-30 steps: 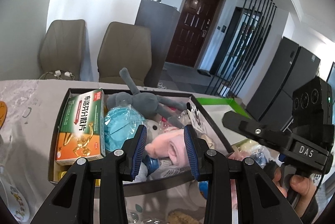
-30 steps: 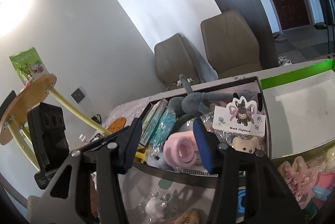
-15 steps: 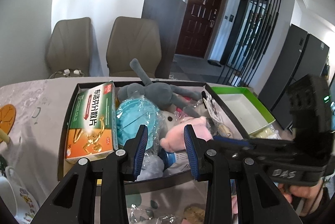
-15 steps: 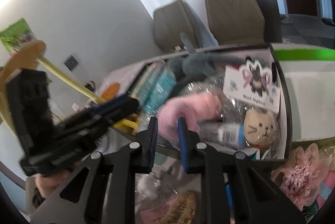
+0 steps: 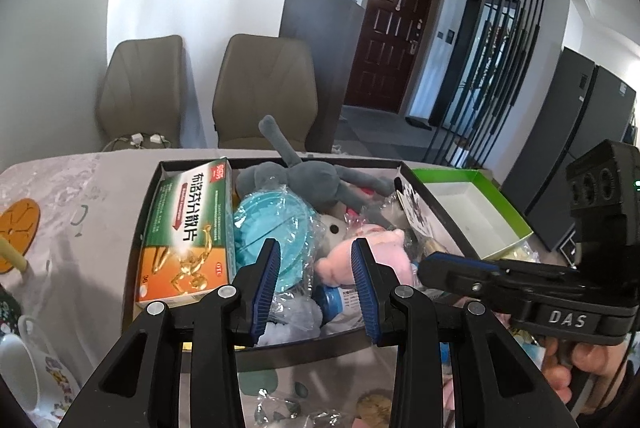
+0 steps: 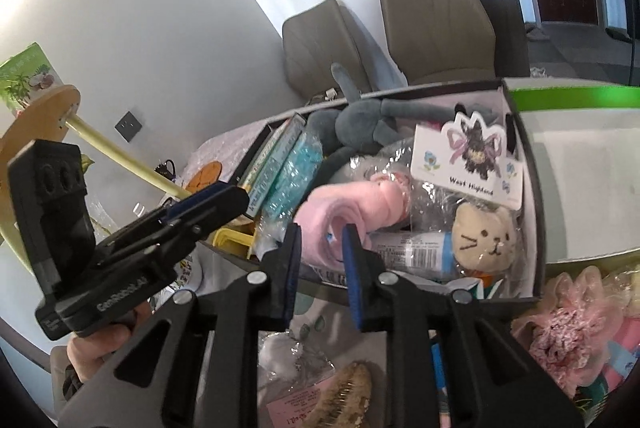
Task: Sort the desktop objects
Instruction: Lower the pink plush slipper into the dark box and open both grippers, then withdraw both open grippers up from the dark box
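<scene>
A black box [image 5: 141, 228] holds a green and orange medicine carton [image 5: 186, 228], a blue bagged item [image 5: 276, 224], a grey plush toy [image 5: 312, 179], a pink plush toy [image 5: 380, 252] and a bagged cat keychain [image 6: 486, 232]. My left gripper [image 5: 316, 280] is open and empty above the box's near edge. My right gripper [image 6: 318, 264] is nearly shut, its blue pads [image 6: 354, 260] close on the pink plush's [image 6: 344, 211] near end; contact is not clear. It shows at the right in the left wrist view [image 5: 448, 264].
An empty white tray with a green rim [image 5: 472, 216] stands right of the box. Loose items lie in front: a brown hair clip [image 6: 352, 396], a pink crocheted piece [image 6: 560, 324], small bags. A mug [image 5: 24, 368] and an orange coaster [image 5: 20, 220] are at left. Two chairs [image 5: 264, 87] stand behind.
My right gripper has narrowed from wide open to nearly shut and has swung in over the box at the pink plush. My left gripper stays open and has drawn back slightly.
</scene>
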The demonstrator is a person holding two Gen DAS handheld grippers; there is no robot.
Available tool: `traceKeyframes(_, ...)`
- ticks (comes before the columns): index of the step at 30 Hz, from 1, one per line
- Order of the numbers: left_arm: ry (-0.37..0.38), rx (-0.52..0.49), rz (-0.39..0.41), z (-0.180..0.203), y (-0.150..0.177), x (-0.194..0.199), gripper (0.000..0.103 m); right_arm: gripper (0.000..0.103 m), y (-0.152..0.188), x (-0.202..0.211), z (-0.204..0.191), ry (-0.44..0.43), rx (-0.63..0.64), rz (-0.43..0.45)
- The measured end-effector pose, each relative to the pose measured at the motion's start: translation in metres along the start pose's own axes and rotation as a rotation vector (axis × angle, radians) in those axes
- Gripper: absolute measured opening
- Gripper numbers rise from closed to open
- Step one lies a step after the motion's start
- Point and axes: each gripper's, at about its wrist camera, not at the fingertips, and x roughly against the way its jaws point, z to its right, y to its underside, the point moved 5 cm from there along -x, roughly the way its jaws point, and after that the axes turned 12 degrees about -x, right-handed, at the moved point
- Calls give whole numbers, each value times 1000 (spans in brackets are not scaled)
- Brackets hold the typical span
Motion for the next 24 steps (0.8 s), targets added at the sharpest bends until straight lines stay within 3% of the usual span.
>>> traceKeyframes(9,-58,-14,1,1,-2,9,38,22,-3,15,-8,17,38,34)
traceKeyframes(11,-79,-15,4,2,-2,12,51,22,-3,20,-11,17,51,37)
traceKeyframes(12,-95,-14,9,1,-2,14,63,23,-3,22,-13,17,56,39)
traceKeyframes(13,-108,-12,13,1,-3,16,72,29,-3,25,-14,18,60,41)
traceKeyframes(14,-123,-7,19,1,-3,19,74,36,-4,27,-14,25,65,44)
traceKeyframes(16,-141,5,28,-1,-3,25,79,60,-3,30,-15,47,84,49)
traceKeyframes(18,-153,20,30,-3,-2,28,84,66,-4,35,-15,75,104,60)
traceKeyframes(20,-172,32,24,-5,0,31,88,80,-6,41,-15,71,102,72)
traceKeyframes(22,-211,41,15,-8,2,34,88,102,-8,48,-15,74,101,85)
traceKeyframes(24,-248,48,13,-9,3,38,89,103,-9,54,-15,82,106,93)
